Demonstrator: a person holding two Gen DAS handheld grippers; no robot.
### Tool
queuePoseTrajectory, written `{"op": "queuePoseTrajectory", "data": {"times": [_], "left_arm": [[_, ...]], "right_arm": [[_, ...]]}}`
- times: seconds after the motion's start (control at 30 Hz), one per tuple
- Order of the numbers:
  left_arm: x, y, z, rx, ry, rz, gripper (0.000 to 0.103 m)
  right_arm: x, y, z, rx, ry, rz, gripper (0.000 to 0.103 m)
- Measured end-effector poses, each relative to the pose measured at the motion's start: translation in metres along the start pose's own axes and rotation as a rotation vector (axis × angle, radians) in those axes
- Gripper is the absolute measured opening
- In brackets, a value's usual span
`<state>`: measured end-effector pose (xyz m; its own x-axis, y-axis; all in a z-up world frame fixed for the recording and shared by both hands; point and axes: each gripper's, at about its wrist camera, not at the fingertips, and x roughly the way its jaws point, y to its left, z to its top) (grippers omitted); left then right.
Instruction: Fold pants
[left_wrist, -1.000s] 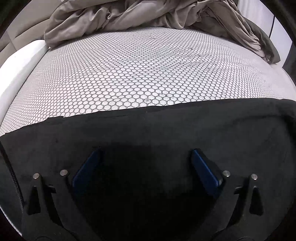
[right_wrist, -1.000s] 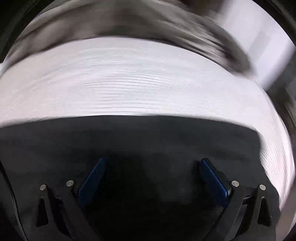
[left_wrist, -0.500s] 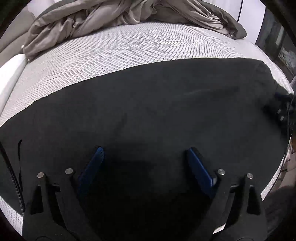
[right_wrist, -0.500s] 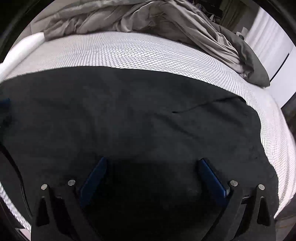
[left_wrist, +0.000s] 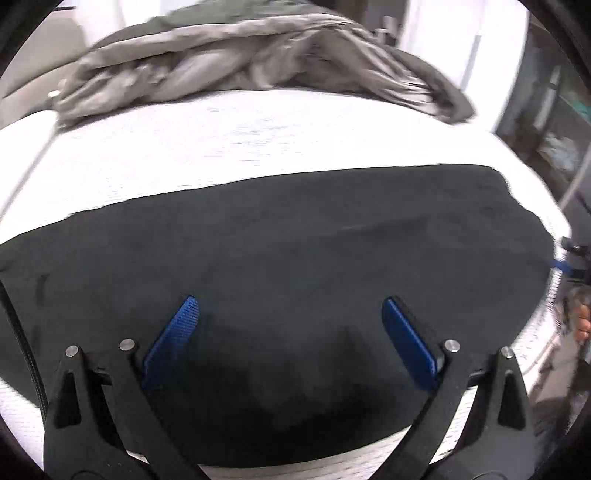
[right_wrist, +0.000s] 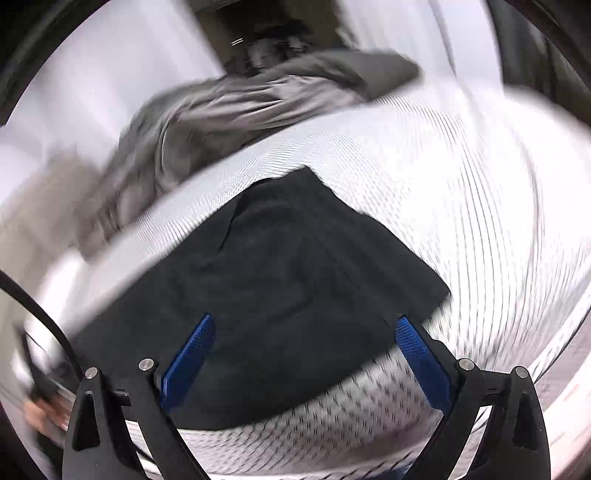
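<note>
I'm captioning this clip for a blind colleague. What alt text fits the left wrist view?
Black pants lie spread flat across a white mattress; the open left gripper hangs over their near part, holding nothing. A crumpled grey blanket is heaped at the far end.

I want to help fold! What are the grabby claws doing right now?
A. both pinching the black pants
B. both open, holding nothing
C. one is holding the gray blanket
B: the left gripper and right gripper both stand wide open above the black pants, pinching nothing.
</note>
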<state>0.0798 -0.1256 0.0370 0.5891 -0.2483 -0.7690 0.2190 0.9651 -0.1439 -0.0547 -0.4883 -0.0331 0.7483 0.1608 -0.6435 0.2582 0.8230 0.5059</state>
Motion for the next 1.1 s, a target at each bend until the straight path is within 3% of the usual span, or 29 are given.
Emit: {"op": "queuePoseTrajectory", "data": {"times": [0.03, 0.13, 0.23, 0.3, 0.37, 0.47, 0.57, 0.67, 0.7, 0.73, 0.8, 0.83, 0.9, 0.97, 1.07, 1.1], "left_arm": [[0.005, -0.007, 0.001, 0.015, 0.017, -0.014, 0.099], [0.022, -0.025, -0.002, 0.063, 0.065, 0.029, 0.099], [0.033, -0.025, -0.007, 0.046, 0.103, 0.041, 0.099], [0.035, -0.025, -0.011, 0.029, 0.114, 0.039, 0.099], [0.032, -0.025, -0.013, 0.024, 0.112, 0.047, 0.099], [0.030, -0.012, -0.011, 0.016, 0.111, 0.063, 0.099], [0.027, 0.005, -0.008, -0.008, 0.108, 0.092, 0.099], [0.020, 0.028, -0.004, -0.060, 0.097, 0.100, 0.099], [0.017, 0.035, -0.004, -0.080, 0.092, 0.101, 0.099], [0.014, 0.042, -0.003, -0.097, 0.087, 0.101, 0.099], [0.007, 0.061, 0.000, -0.144, 0.069, 0.106, 0.099], [0.003, 0.070, -0.001, -0.170, 0.058, 0.105, 0.099], [-0.006, 0.087, -0.003, -0.219, 0.040, 0.081, 0.099], [-0.012, 0.099, -0.005, -0.253, 0.037, 0.048, 0.099], [-0.016, 0.107, -0.002, -0.289, 0.020, -0.020, 0.094], [-0.015, 0.109, -0.002, -0.306, 0.015, -0.056, 0.084]], "right_arm": [[0.016, -0.010, 0.023, 0.045, 0.018, 0.034, 0.100], [0.034, -0.029, 0.031, 0.141, 0.051, 0.097, 0.099], [0.053, -0.034, 0.055, 0.169, -0.020, 0.117, 0.096], [0.055, -0.026, 0.066, 0.169, -0.083, 0.108, 0.081], [0.057, -0.013, 0.073, 0.131, -0.108, 0.013, 0.046], [0.070, 0.006, 0.087, 0.028, -0.109, -0.076, 0.027], [0.065, 0.057, 0.092, -0.116, -0.140, 0.003, 0.016], [0.056, 0.126, 0.080, -0.244, -0.116, 0.233, 0.014], [0.058, 0.161, 0.069, -0.301, -0.069, 0.366, 0.014], [0.062, 0.179, 0.061, -0.342, -0.031, 0.423, 0.019], [0.078, 0.228, 0.033, -0.466, 0.124, 0.568, 0.044], [0.083, 0.243, 0.021, -0.512, 0.188, 0.612, 0.062], [0.086, 0.268, -0.003, -0.643, 0.261, 0.629, 0.065], [0.076, 0.268, -0.012, -0.701, 0.244, 0.600, 0.066], [0.074, 0.251, -0.006, -0.675, 0.192, 0.537, 0.074], [0.078, 0.239, 0.001, -0.634, 0.171, 0.490, 0.075]]}}
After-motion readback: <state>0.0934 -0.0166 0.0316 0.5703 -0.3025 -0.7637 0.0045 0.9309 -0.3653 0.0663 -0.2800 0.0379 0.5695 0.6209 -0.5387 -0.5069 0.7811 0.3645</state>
